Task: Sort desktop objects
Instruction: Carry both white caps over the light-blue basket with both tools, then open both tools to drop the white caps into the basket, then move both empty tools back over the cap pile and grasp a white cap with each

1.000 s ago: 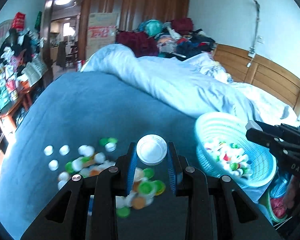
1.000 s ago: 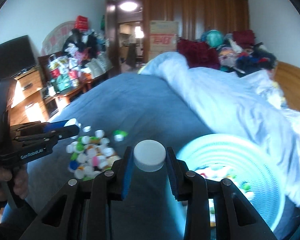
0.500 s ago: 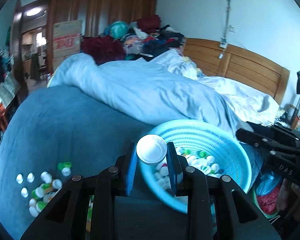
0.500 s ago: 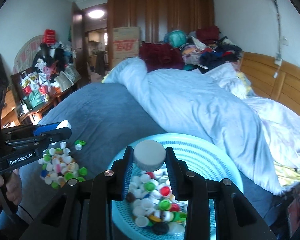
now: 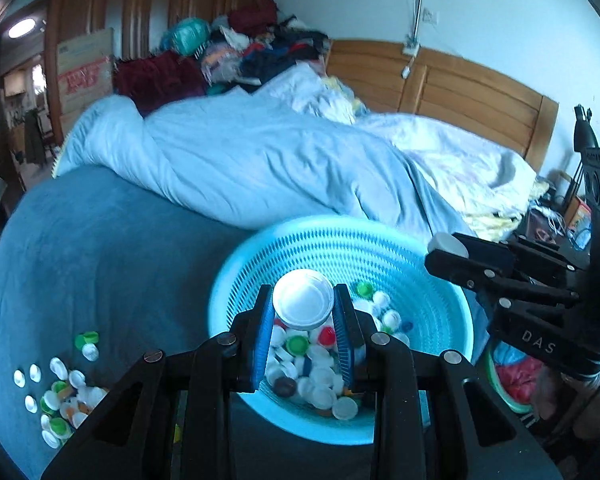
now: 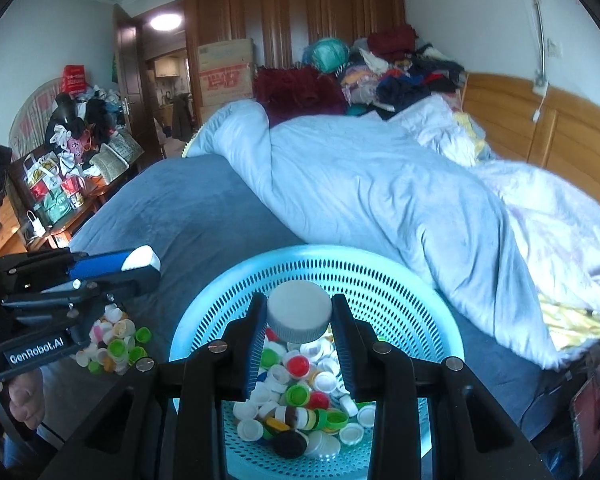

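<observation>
Both claws have swung from the cap pile [image 5: 64, 396] on our blue bed [image 5: 100, 260] over the basket [image 5: 440, 320]: left claw [image 5: 303, 314] clamped on a white cap [image 5: 302, 306], right claw [image 6: 299, 320] on a grey cap [image 6: 299, 312].

a home bedroom: rumpled duvet [image 6: 380, 200], wooden headboard [image 6: 540, 136], wardrobe [image 6: 292, 12].

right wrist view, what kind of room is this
Most likely a lived-in bedroom: a bed with a rumpled pale blue duvet and a wooden headboard, a tall wooden wardrobe behind it, and clothes piled at the far side of the bed.
</observation>
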